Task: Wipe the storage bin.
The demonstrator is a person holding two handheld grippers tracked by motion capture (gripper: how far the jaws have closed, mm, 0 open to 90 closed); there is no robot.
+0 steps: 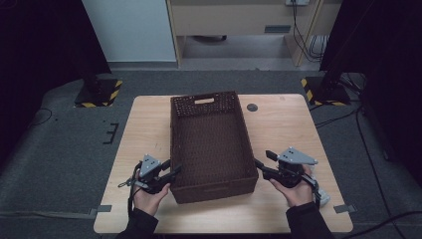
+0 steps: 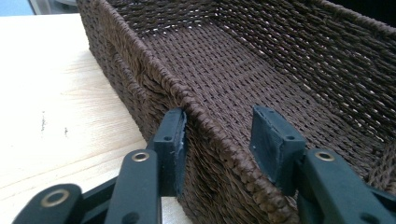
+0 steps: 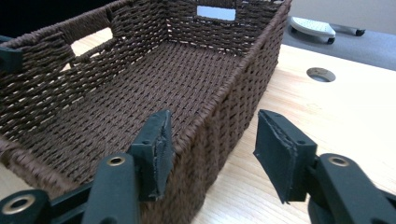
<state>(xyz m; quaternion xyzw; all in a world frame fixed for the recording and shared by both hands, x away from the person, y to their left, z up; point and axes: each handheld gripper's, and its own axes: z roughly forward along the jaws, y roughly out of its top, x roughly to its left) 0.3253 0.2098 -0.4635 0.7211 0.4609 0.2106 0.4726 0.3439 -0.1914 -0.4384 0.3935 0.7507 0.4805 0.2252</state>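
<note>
Wooden table (image 1: pixel 149 119) supports a brown woven basket (image 1: pixel 211 144), interior bare. Left gripper (image 2: pixel 219 135) straddles the basket's left wall, jaws apart; outer pad touching. Right gripper (image 3: pixel 212 149) straddles the right wall, jaws wide, not clamping.

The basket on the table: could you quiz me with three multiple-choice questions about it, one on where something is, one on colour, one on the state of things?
1. Where do the left hand-held gripper's jaws stand?
A. astride the basket's side wall
B. flat on the table
C. on the far handle slot

2. What colour is the basket?
A. white
B. dark brown
C. green

3. What lies in the basket?
A. towels
B. fruit
C. nothing

Answers:
1 A, since the left gripper view shows the woven rim between the two jaws.
2 B, since the weave is dark brown in every view.
3 C, since the woven floor lies bare.
</note>
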